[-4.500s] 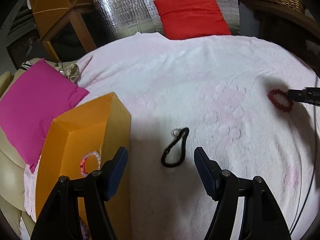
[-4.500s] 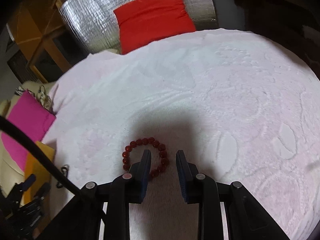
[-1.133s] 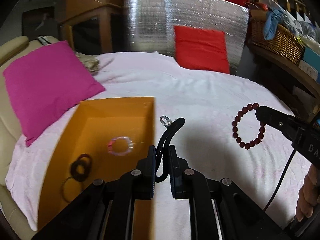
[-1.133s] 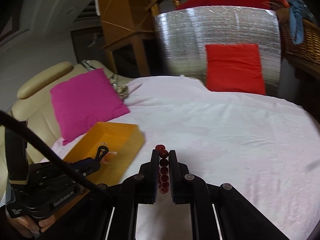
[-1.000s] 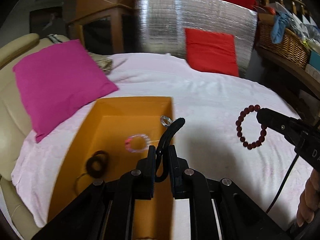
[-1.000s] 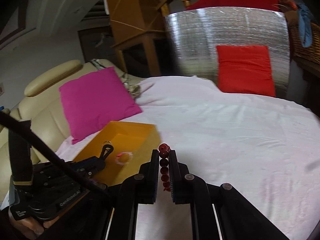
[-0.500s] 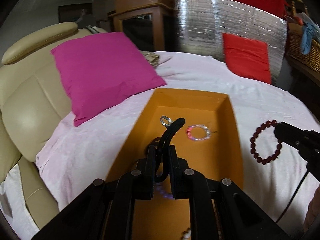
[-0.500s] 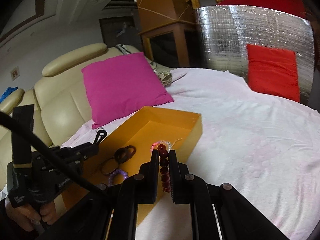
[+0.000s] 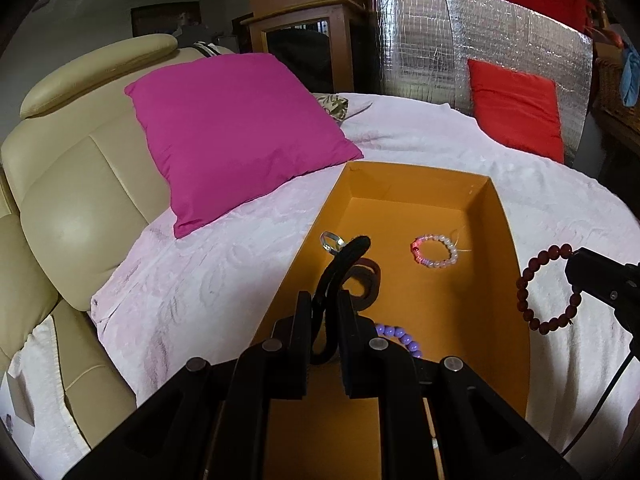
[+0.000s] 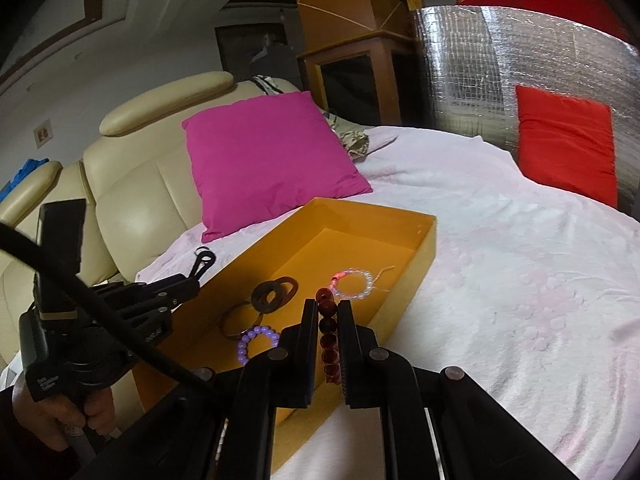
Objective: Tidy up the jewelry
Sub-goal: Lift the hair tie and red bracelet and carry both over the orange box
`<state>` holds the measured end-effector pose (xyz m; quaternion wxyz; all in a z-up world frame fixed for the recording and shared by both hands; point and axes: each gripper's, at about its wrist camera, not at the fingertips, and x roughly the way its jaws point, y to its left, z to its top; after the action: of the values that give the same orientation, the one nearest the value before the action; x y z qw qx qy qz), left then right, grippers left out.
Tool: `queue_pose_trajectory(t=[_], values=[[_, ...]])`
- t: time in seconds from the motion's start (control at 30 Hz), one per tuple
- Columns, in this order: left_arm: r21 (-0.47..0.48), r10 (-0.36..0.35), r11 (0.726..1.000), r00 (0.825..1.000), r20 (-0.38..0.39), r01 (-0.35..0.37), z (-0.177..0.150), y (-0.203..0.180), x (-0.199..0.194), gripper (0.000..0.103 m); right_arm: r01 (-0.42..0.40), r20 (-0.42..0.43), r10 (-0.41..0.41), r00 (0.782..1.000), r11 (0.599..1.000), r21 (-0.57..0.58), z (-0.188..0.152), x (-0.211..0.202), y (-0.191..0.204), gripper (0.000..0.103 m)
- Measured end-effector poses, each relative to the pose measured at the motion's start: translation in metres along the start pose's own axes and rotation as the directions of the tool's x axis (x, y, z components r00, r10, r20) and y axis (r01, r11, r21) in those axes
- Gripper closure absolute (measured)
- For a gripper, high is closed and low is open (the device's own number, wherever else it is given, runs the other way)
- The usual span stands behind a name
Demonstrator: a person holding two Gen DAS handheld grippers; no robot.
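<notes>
My left gripper (image 9: 324,308) is shut on a black cord bracelet (image 9: 340,264) with a silver ring, held above the near left part of the orange box (image 9: 424,182). My right gripper (image 10: 328,316) is shut on a dark red bead bracelet (image 10: 327,328), held over the box's (image 10: 420,256) near right edge; it also shows in the left wrist view (image 9: 536,292). In the box lie a pink-white bead bracelet (image 9: 436,250), a purple bead bracelet (image 9: 400,338) and dark rings (image 10: 274,292).
The box sits on a pale pink blanket (image 9: 560,208). A magenta cushion (image 9: 236,128) leans on a beige leather seat (image 9: 80,184) to the left. A red cushion (image 9: 516,104) and silver foil panel (image 9: 440,48) stand at the back.
Both grippers lifted their bracelets off the blanket and carried them left to the orange box; the box now lies straight ahead in both views.
</notes>
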<state>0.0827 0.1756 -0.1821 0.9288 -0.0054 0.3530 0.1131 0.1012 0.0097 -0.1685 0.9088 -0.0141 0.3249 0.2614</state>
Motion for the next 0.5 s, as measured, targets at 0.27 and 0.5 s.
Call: queue_pose_trajectory(t=[0.27,0.5], values=[[0.016,0.012,1.0,1.0,-0.02,-0.012,-0.006,0.0,0.003,0.09,-0.034,-0.023,0.033,0.999,0.999,-0.032,-0.007,0.009,0.017,0.093],[0.029,0.018,0.999,0.999,-0.034,-0.017,-0.008,0.0,0.005,0.09,-0.048,-0.045,0.045,0.998,0.998,-0.052,-0.014,0.017,0.028,0.093]])
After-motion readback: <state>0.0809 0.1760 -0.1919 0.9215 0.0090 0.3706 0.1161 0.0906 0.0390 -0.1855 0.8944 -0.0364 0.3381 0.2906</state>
